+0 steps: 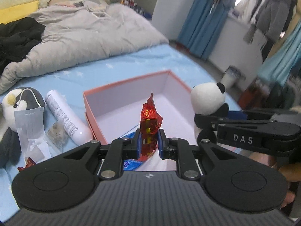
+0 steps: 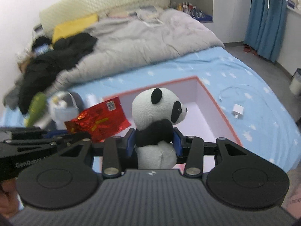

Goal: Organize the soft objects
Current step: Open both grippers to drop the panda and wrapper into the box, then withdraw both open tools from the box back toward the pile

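Sitting clamped in hand-held gripper (image 2: 153, 141): panda (image 2: 158, 113).

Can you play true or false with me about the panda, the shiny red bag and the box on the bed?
1. The right gripper is holding the panda toy. True.
2. The left gripper is empty. False: it is clamped on the shiny red bag.
3. The pink box is full of toys. False: its white inside looks bare; nothing rests on the floor that shows.
4. The penguin toy lies on the blue sheet to the left of the box. True.
5. The white bottle stands upright inside the box. False: it lies on its side outside the box, between the box and the penguin.
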A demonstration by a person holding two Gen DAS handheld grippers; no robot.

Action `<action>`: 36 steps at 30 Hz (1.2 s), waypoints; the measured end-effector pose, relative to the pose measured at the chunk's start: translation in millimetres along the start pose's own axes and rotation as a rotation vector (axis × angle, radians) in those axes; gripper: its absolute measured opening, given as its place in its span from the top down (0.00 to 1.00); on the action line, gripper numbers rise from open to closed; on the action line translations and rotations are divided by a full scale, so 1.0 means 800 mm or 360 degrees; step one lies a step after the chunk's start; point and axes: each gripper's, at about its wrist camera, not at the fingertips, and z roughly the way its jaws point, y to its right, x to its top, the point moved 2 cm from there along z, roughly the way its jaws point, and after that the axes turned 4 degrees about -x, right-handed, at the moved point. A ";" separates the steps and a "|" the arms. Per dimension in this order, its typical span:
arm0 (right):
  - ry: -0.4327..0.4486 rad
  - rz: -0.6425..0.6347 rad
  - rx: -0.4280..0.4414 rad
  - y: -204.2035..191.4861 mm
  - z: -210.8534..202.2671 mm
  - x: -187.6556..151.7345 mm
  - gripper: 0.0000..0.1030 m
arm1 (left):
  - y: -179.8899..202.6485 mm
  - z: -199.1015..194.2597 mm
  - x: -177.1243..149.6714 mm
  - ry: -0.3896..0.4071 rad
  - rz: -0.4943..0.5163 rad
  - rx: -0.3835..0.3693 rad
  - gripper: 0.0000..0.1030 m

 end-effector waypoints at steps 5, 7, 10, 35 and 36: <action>-0.0126 0.0030 -0.0007 0.015 0.032 -0.012 0.56 | 0.001 0.043 -0.001 -0.0148 -0.0031 -0.0008 0.80; -0.0183 0.0056 -0.0009 0.023 0.048 -0.020 0.56 | 0.001 0.053 -0.002 -0.0176 -0.0033 0.0018 0.80; -0.0272 0.0089 -0.0020 0.031 0.069 -0.033 0.56 | 0.001 0.064 -0.008 -0.0205 -0.0028 0.0048 0.80; 0.0001 0.0097 -0.0050 0.029 0.018 -0.024 0.45 | -0.028 -0.017 -0.004 0.0037 -0.0043 0.0117 0.65; 0.0042 0.0090 -0.0053 0.027 0.009 -0.022 0.45 | -0.030 -0.025 -0.005 0.0057 -0.0040 0.0128 0.65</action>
